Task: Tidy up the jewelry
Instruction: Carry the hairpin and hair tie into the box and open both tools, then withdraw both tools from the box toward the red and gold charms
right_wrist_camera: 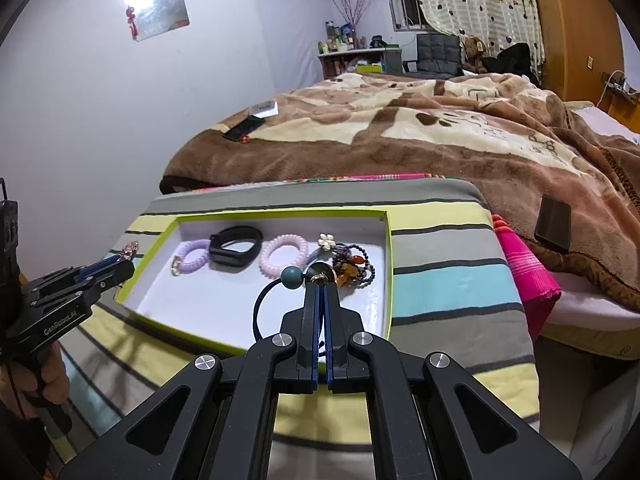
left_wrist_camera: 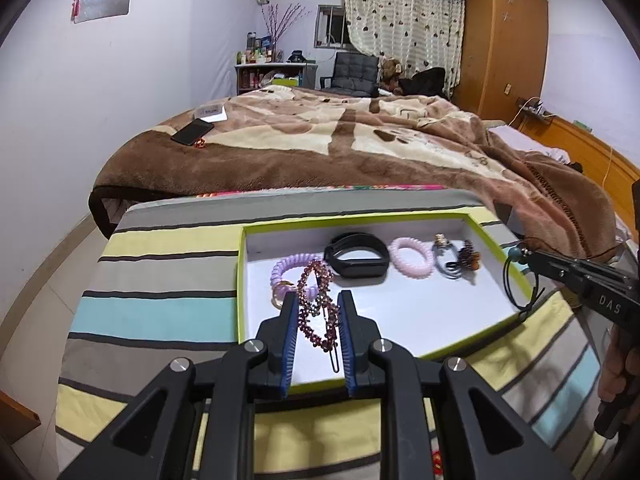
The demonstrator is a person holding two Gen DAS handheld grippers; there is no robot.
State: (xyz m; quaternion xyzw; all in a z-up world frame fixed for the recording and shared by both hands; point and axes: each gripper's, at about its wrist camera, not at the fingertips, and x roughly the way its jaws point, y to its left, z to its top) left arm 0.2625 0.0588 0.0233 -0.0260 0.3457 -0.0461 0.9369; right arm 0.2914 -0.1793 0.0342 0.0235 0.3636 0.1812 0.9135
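Observation:
A white tray with a lime-green rim (left_wrist_camera: pixel 242 280) (right_wrist_camera: pixel 387 272) lies on a striped cushion. In it are a lilac spiral tie (left_wrist_camera: pixel 288 266) (right_wrist_camera: pixel 192 256), a black band (left_wrist_camera: pixel 356 258) (right_wrist_camera: pixel 236 246), a pink spiral tie (left_wrist_camera: pixel 412 258) (right_wrist_camera: pixel 283 258), a grey flower tie (left_wrist_camera: pixel 446 258) and a dark bead bracelet (right_wrist_camera: pixel 354 268). My left gripper (left_wrist_camera: pixel 319 308) (right_wrist_camera: pixel 126 266) is shut on a red beaded hair clip (left_wrist_camera: pixel 316 300) over the tray's near left part. My right gripper (right_wrist_camera: pixel 320 280) (left_wrist_camera: pixel 536 260) is shut on a black cord tie (right_wrist_camera: pixel 260 308) with a teal bead (right_wrist_camera: pixel 291 277) above the tray's right side.
The striped cushion (left_wrist_camera: pixel 160 312) sits against a bed with a brown blanket (left_wrist_camera: pixel 320 140). A phone (left_wrist_camera: pixel 192 132) and a white box lie on the bed's far left. A pink cloth (right_wrist_camera: pixel 528 276) and a dark wallet (right_wrist_camera: pixel 554 222) are to the right.

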